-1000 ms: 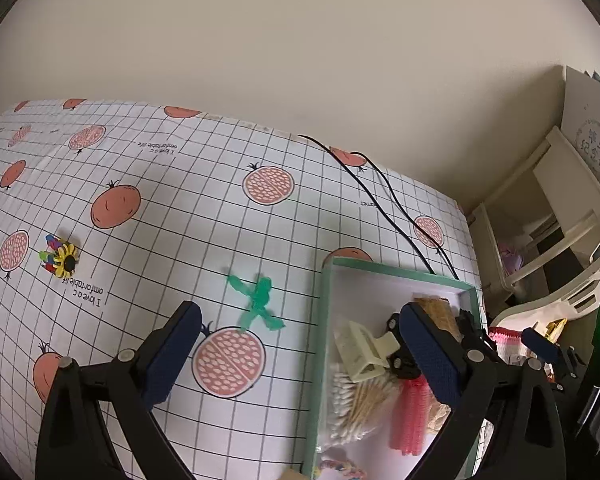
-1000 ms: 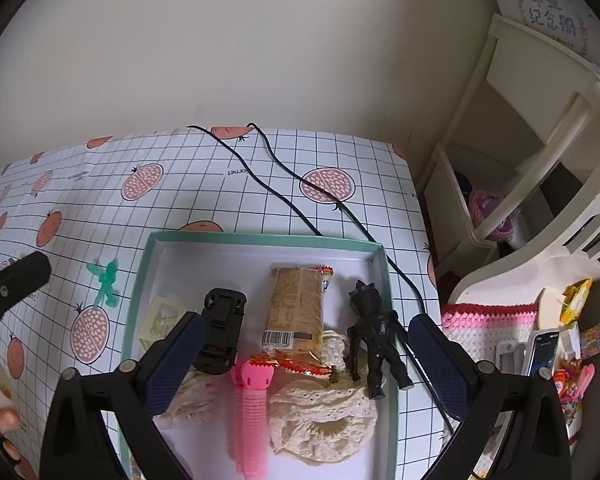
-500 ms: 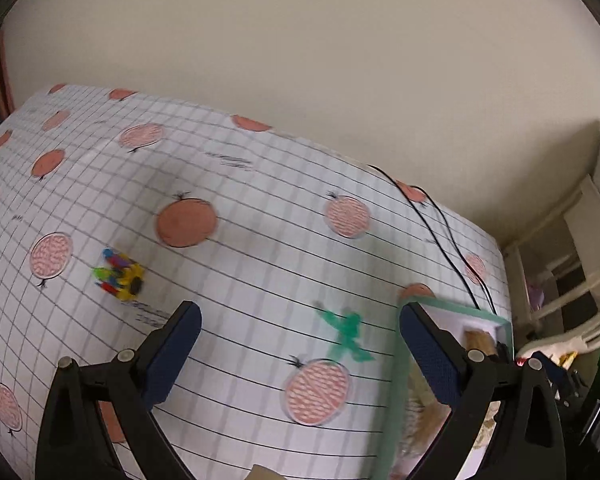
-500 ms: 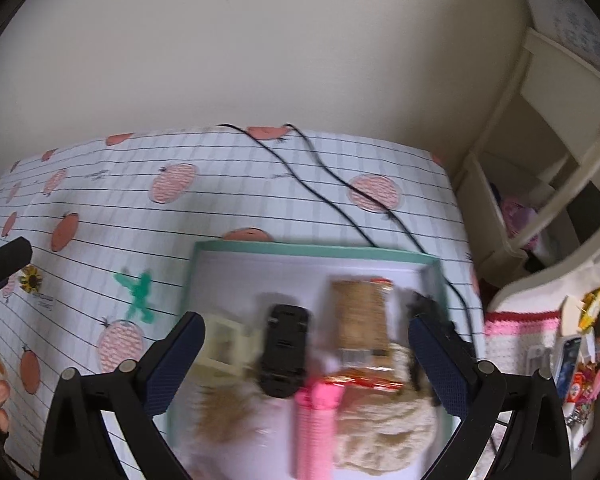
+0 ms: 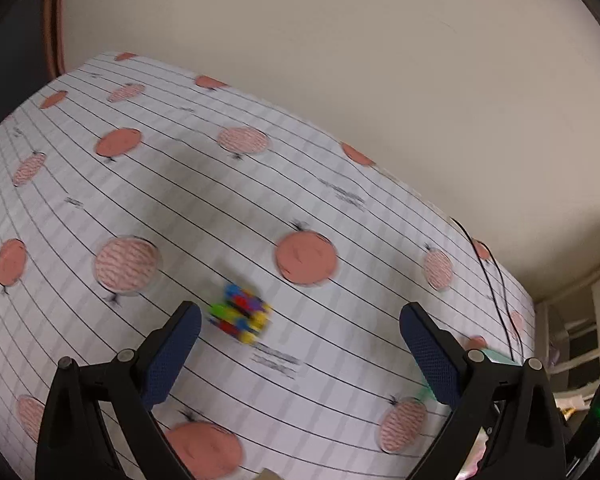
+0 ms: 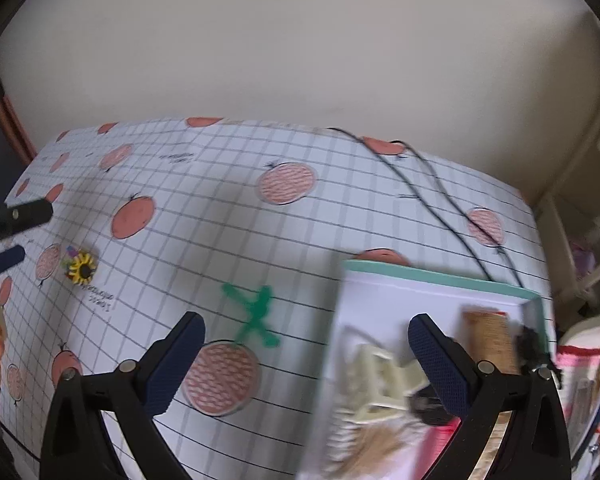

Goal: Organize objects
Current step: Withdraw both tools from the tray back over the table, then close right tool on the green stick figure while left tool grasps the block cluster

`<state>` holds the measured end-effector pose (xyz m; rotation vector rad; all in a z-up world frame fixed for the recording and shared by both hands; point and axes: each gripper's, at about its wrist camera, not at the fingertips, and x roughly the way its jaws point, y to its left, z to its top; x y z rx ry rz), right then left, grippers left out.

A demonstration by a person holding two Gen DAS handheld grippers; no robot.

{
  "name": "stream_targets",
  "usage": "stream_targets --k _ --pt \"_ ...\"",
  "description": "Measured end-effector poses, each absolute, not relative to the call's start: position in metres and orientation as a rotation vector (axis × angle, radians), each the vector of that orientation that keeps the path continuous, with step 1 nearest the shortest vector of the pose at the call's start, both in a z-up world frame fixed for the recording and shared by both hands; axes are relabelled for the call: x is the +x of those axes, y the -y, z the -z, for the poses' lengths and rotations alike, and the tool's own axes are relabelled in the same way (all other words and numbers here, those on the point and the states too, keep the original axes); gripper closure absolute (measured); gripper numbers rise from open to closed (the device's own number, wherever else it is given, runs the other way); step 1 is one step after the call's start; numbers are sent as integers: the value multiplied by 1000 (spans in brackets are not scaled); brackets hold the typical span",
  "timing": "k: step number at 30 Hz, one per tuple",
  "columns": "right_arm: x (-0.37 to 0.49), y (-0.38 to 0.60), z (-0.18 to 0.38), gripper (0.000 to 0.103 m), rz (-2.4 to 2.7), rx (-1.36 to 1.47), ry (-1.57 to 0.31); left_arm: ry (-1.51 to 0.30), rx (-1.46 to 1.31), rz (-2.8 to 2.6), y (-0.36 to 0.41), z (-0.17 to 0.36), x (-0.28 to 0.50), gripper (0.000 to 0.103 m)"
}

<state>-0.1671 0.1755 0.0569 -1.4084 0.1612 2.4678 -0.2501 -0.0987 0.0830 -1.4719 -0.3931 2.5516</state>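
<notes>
With both the left gripper (image 5: 300, 334) and right gripper (image 6: 306, 346) spread wide and empty, the small multicoloured flower clip (image 5: 242, 314) could be knocked aside if approached off-centre.

The table (image 5: 220, 208) is looked down on from above by both cameras, towards the wall. The colourful toy (image 5: 242, 312) is seen close in the left view and far off (image 6: 82, 267) in the right one.
</notes>
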Motion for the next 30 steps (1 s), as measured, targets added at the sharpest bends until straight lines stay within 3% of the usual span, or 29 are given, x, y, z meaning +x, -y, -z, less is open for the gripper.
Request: stream_targets --k 13,28,30 --pt "-191 -152 -21 3 -2484 -1449 -176 378 -1511 -2540 115 -39 -267 4" --pt "-198 -149 9 25 -2397 -1533 -127 246 -1584 -2511 109 -3 -270 4" --pt "-197 -149 10 33 -2394 -1542 -123 224 -1578 -2516 108 -3 -269 4"
